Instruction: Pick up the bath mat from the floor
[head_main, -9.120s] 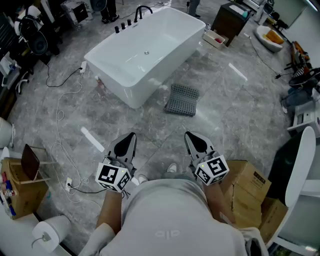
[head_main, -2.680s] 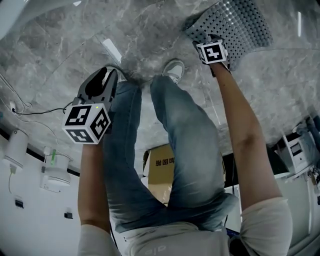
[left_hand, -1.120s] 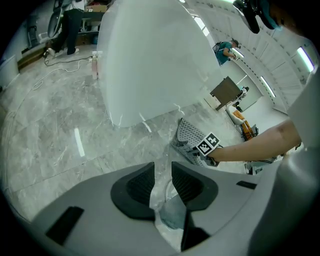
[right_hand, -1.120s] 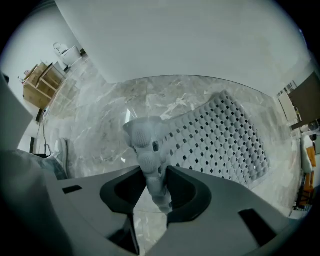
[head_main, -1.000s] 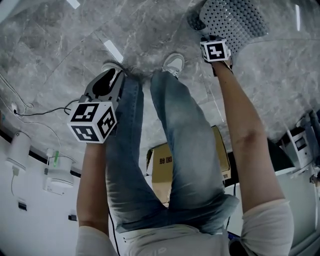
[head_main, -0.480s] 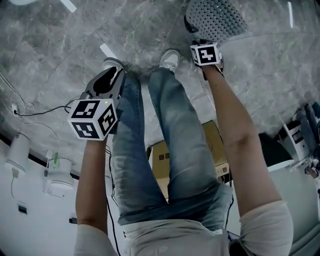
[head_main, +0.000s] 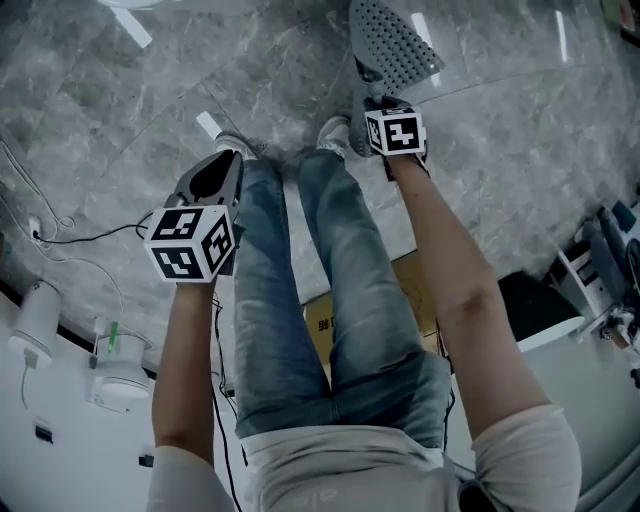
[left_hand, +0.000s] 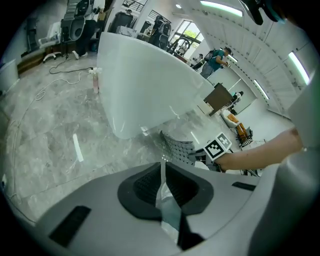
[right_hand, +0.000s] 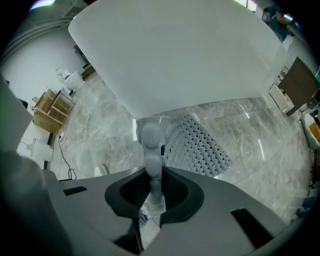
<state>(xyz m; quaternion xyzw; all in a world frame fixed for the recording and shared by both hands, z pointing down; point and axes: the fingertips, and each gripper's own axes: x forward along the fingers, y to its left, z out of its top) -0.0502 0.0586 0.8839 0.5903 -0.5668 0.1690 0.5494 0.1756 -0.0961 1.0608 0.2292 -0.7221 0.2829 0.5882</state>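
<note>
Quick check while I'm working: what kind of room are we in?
Probably a mock bathroom inside a lab: freestanding bathtub, perforated bath mat, marble-look floor, yet office chairs beyond.

The bath mat (head_main: 395, 45) — matt, perforated rubber; floor (head_main: 120, 120) and bathtub (right_hand: 175, 55) — glossy, smooth.

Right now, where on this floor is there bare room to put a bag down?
Bare marble floor lies right of the bath mat, and there is another patch between the bathtub and the cable at left. Around the shoes and the cardboard box it is crowded.
</note>
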